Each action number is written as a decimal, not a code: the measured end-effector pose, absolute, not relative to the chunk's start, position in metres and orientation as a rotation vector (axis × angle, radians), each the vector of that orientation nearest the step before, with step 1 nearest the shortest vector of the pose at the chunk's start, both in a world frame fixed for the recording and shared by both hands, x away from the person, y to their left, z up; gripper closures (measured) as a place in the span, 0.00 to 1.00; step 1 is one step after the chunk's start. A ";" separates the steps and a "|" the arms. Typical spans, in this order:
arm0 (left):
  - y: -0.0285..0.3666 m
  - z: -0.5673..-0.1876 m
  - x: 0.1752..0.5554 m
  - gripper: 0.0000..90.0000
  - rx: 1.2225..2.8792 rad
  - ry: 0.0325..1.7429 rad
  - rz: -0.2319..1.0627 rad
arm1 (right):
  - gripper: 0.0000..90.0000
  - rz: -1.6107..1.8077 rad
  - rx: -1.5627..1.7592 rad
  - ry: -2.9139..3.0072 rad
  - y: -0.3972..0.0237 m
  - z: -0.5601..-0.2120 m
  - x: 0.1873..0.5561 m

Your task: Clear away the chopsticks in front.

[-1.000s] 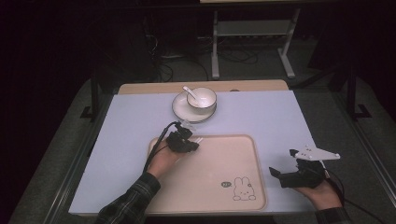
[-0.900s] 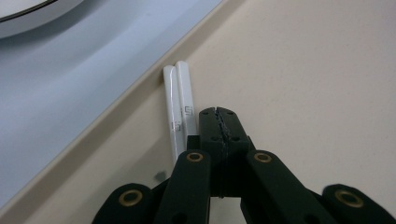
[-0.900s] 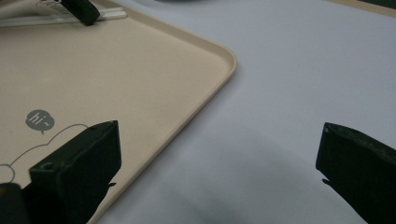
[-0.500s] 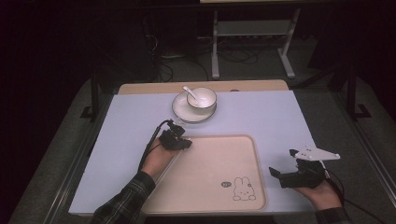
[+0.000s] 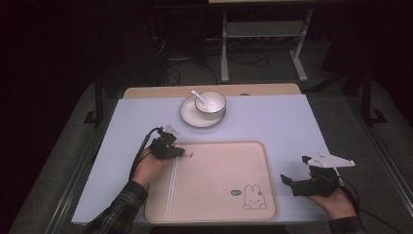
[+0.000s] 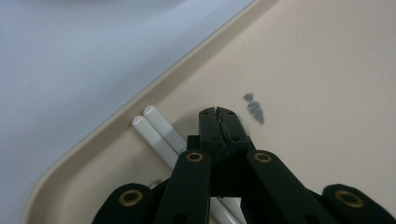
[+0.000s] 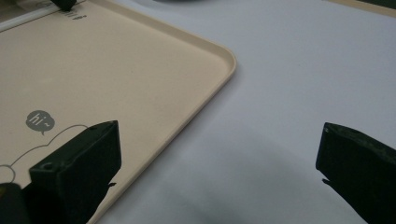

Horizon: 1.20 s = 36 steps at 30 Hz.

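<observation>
Chopsticks (image 6: 159, 133): pair, long axis along tray (image 5: 253, 151) left edge, directly beneath closed, empty left gripper (image 6: 219, 121). Right gripper (image 7: 219, 172): jaws wide apart, empty, well apart beside tray's right edge.

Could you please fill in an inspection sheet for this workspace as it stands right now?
Surface: pale blue table top, bare around the items.
Job's things: beige tray with a rabbit print; two white chopsticks side by side along its left edge; white bowl with a spoon on a saucer behind the tray.
Clutter: nothing seen.
Grippers: left claw shut, empty, over the tray's left part; right claw open, empty, right of the tray.
Cables: black cable trails from the left claw.
Surroundings: dark floor, metal stand behind.
</observation>
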<state>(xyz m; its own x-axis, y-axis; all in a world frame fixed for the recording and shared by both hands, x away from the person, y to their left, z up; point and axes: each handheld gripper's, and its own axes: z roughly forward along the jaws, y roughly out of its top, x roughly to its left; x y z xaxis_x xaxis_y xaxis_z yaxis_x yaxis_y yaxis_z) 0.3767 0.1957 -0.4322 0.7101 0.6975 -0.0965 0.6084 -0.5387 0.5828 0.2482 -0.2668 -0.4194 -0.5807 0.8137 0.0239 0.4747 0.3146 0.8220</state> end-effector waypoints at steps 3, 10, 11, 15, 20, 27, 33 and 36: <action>0.204 -0.432 0.375 1.00 2.306 1.004 0.190 | 0.00 1.163 1.146 2.191 -0.266 -0.419 0.248; 0.198 -0.429 0.354 1.00 2.287 0.951 0.109 | 0.00 1.163 1.147 2.190 -0.267 -0.419 0.248; 0.194 -0.429 0.347 1.00 2.293 0.927 0.093 | 0.00 1.165 1.150 2.188 -0.267 -0.419 0.248; 0.183 -0.433 0.319 1.00 2.350 0.853 0.054 | 0.00 1.166 1.153 2.185 -0.268 -0.419 0.248; 0.191 -0.431 0.301 1.00 2.371 0.851 0.074 | 0.00 1.166 1.150 2.187 -0.267 -0.419 0.247; 0.215 -0.430 0.293 1.00 2.357 0.917 0.099 | 0.00 1.162 1.145 2.191 -0.266 -0.419 0.247; 0.220 -0.430 0.294 1.00 2.352 0.937 0.117 | 0.00 1.160 1.143 2.192 -0.265 -0.419 0.247; 0.220 -0.430 0.294 1.00 2.354 0.935 0.118 | 0.00 1.162 1.143 2.191 -0.265 -0.419 0.247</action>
